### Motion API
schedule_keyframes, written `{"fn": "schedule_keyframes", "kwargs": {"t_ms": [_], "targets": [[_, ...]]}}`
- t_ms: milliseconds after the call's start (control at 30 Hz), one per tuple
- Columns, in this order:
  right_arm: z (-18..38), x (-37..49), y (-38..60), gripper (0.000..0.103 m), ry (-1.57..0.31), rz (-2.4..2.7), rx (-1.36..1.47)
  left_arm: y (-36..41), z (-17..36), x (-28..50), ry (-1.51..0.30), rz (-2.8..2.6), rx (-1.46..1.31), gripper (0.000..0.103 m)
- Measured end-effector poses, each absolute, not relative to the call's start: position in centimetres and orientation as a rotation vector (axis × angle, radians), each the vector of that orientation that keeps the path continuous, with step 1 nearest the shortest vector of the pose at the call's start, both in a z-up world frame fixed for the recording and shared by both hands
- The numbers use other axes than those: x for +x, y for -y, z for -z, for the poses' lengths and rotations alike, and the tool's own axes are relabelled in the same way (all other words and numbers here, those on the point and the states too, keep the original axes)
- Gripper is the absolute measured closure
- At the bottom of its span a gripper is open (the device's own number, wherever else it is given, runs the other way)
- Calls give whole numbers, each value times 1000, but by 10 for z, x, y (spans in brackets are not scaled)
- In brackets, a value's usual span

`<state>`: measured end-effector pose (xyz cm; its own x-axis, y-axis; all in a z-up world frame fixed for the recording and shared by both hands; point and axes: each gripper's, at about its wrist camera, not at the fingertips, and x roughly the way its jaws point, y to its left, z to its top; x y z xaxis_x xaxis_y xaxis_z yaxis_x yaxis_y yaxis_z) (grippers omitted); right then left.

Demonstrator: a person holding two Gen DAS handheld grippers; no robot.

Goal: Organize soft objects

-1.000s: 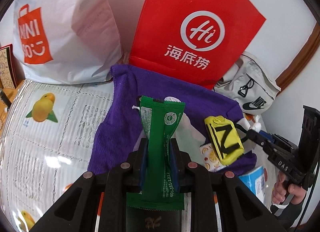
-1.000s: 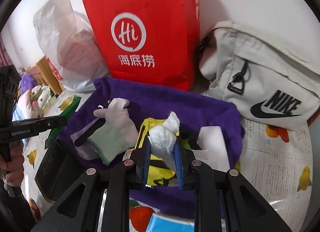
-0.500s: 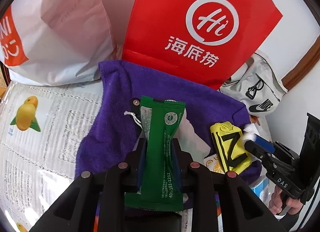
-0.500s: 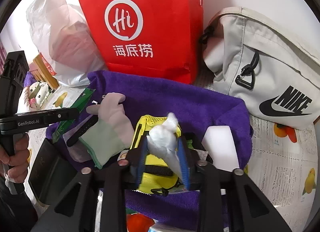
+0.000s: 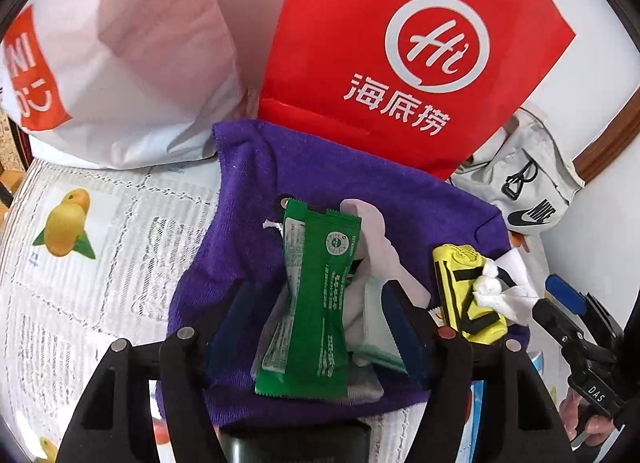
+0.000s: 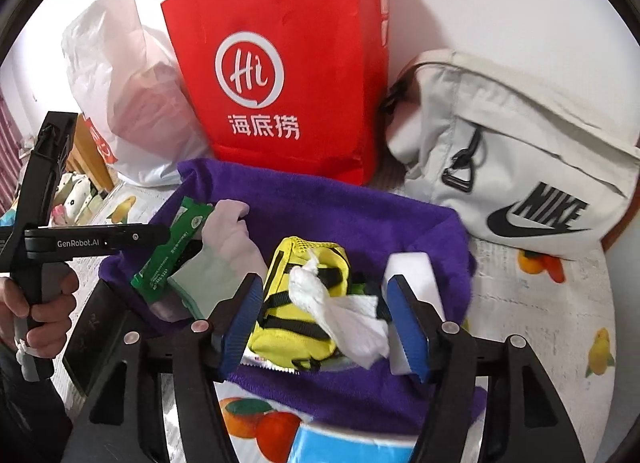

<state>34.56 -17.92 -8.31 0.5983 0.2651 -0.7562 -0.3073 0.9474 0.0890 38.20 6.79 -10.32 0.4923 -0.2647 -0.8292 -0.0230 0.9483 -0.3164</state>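
Fingers of the left gripper [image 5: 316, 311] stand spread wide, one on either side of a green sachet [image 5: 316, 303] that lies loose on the purple towel [image 5: 256, 199]; neither blue pad presses it, though whether a pad brushes its edge cannot be told. The right gripper [image 6: 328, 315] is likewise spread wide, its blue pads [image 6: 404, 319] clear of the crumpled white tissue [image 6: 340, 311] lying between them on top of a yellow pouch [image 6: 296, 303] with black straps.

The purple towel is the landmark, and there is one of it. On it lie one green sachet at its left part, one pale glove [image 6: 224, 247] touching the sachet's right side, one yellow pouch at its middle, one white tissue draped over that pouch, and one white block [image 6: 412, 275] just right of the pouch. A small orange-printed packet [image 5: 438, 313] peeps from under the pouch's near edge. Behind the towel stands one red paper bag [image 6: 288, 63], upright and touching the towel's far edge. Left of that bag, behind the towel's left corner, sits one white plastic bag [image 5: 120, 43] with an orange logo. Behind the towel's right corner rests one grey Nike bag [image 6: 516, 167]. Under the towel spreads one tablecloth [image 5: 80, 223] printed with fruit. A dark flat case [image 6: 96, 335] lies at the towel's near left corner.
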Motion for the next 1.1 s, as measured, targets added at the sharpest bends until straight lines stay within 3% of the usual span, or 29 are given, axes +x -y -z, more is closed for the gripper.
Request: {"fn": "schedule_keyframes", "kwargs": {"t_ms": [200,633,1100], "targets": [[65,310,192,24,-817,-257,-41,-66,83,350,-1028,141,-238,36],[26,204,195,4,-736,-147,-58,-51,39,240,-953,158,-172,7],[10,110,203,4,-730,-118,14,-17,1,126,-805,37,-18,5]]}}
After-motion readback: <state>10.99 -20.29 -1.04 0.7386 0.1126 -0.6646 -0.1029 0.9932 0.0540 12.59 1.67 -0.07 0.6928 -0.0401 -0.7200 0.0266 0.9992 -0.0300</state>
